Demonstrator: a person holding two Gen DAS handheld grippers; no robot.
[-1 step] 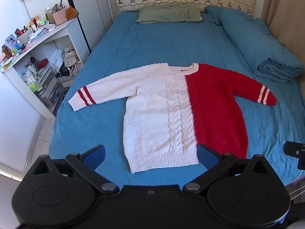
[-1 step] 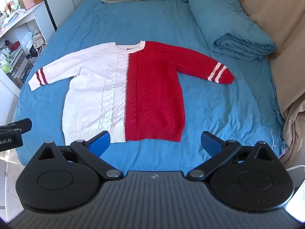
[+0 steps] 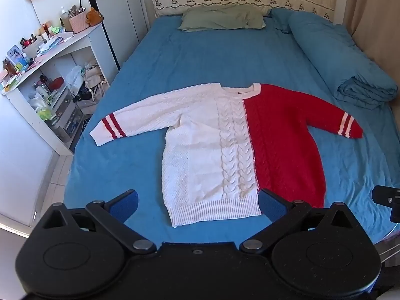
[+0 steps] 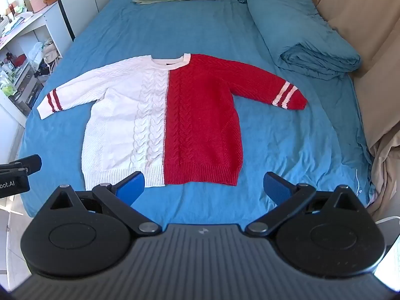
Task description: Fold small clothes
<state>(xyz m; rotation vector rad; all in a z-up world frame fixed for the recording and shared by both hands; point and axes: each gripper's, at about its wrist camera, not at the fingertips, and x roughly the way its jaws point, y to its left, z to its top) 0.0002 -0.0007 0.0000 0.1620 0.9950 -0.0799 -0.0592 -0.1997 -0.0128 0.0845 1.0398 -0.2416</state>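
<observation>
A cable-knit sweater (image 3: 225,145), white on its left half and red on its right half, lies flat and spread out on the blue bed sheet (image 3: 212,57), both sleeves out to the sides. It also shows in the right wrist view (image 4: 165,120). My left gripper (image 3: 198,203) is open and empty, held above the white hem at the bed's near edge. My right gripper (image 4: 203,187) is open and empty, above the sheet just in front of the red hem.
A rolled blue duvet (image 3: 345,57) lies along the bed's right side and a green pillow (image 3: 222,20) at the head. A white shelf unit (image 3: 57,75) with clutter stands left of the bed. Beige curtains (image 4: 370,40) hang on the right.
</observation>
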